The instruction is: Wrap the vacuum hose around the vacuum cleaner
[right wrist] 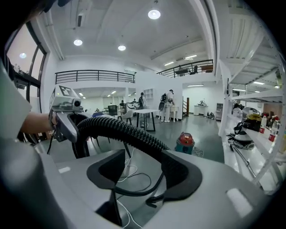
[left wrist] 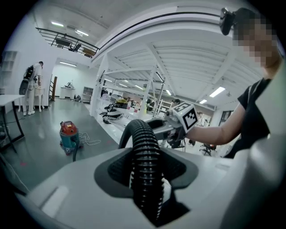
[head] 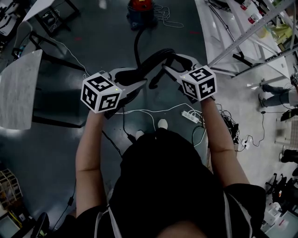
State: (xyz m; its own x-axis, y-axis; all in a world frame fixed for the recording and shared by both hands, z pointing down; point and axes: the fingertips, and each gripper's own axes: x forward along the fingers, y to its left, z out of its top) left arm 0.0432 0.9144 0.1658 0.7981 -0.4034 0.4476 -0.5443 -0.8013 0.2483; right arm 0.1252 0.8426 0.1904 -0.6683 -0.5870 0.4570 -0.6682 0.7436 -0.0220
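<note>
Vacuum hose (head: 157,53) is up off the floor right now, held well away from the vacuum cleaner (head: 140,11), which sits on the grey floor (head: 93,46) at the far end from the person. From the vacuum cleaner the black ribbed hose runs back toward the person, then arches over between the two claws. Left claw (left wrist: 146,179) is clamped on it, fairly narrow. The hose comes straight up between the dark pads and curves over toward the other claw. Right claw (right wrist: 143,174) is spread wide and isn't pinching anything. The hose just leans on top of one pad, the one on the vacuum cleaner's side in that claw's own view, and you can see floor and cables through the gap. Loose white cord (head: 166,17) lies in a tangle just beside the vacuum cleaner. A white power strip (head: 190,114) sits on the floor much further from it, near the person's feet.
</note>
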